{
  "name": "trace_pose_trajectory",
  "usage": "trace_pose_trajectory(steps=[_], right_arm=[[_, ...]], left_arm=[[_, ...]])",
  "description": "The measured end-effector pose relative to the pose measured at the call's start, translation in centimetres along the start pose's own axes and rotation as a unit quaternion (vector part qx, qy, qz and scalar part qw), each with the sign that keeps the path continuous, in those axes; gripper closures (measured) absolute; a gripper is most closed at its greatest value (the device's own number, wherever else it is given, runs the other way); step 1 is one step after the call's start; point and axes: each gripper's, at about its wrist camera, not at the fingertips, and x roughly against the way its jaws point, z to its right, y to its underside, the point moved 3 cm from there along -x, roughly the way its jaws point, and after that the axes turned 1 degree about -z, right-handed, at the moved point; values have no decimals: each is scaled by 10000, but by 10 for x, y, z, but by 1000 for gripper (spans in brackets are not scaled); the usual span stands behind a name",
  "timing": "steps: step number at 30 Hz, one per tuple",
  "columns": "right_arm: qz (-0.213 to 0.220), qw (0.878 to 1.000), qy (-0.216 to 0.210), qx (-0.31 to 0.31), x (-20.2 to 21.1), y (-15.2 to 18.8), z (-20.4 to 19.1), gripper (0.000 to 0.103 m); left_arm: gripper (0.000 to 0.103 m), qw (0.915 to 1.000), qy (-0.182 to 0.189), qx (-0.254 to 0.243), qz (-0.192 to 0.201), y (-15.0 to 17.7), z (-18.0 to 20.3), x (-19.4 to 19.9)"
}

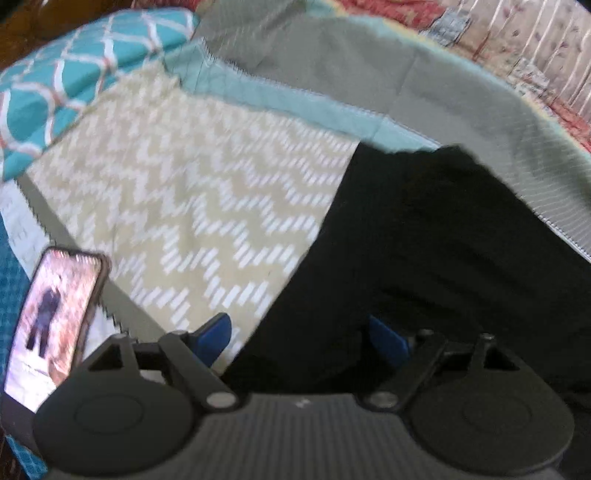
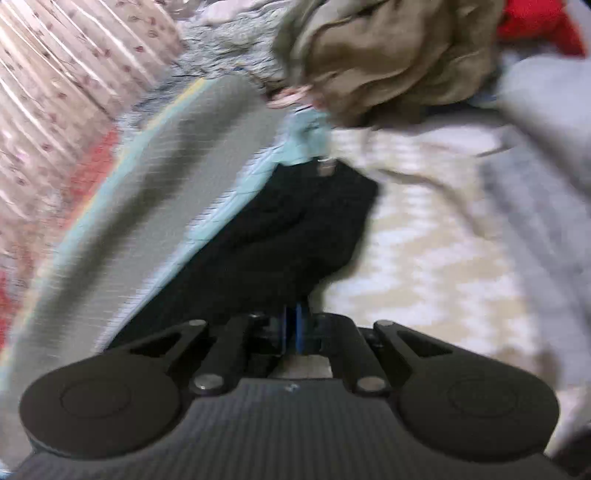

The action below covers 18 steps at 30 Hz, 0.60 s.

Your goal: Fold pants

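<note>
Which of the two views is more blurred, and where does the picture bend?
Right wrist view: heavy motion smear; the black pants and the tan cloth pile lose their edges. Left wrist view: milder blur; the lit phone is soft, and the fisheye curves the quilt border.

Black pants [image 1: 424, 258] are lying dark and unpatterned across a quilt panel [image 1: 192, 206] showing a beige ground with white dashed zigzags. A pale aqua band [image 1: 280, 103] and a plain grey-green border [image 1: 424, 85] are edging that panel. A teal cushion [image 1: 74, 74] is displaying a white lattice outlined in orange-red. A phone [image 1: 55, 325] in a dark case is glowing with a blurred pinkish screen. Blue pads are showing on the black left gripper [image 1: 301, 336] and the black right gripper [image 2: 295, 328]. Behind, an olive-tan garment [image 2: 391, 55] is sitting beside red fabric [image 2: 539, 26], and a pink floral cloth [image 2: 55, 74] is running in pale stripes.
</note>
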Motion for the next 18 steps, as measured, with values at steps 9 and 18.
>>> trace_pose_trajectory(steps=[9,18], right_arm=[[167,9990,-422,26,44,-4,-5,65],[-346,9842,-1423,992,129,90,18,65]], left_arm=[[19,9989,395,17,271,0,-7,33],[16,9969,478,283,560,6,-59,73]])
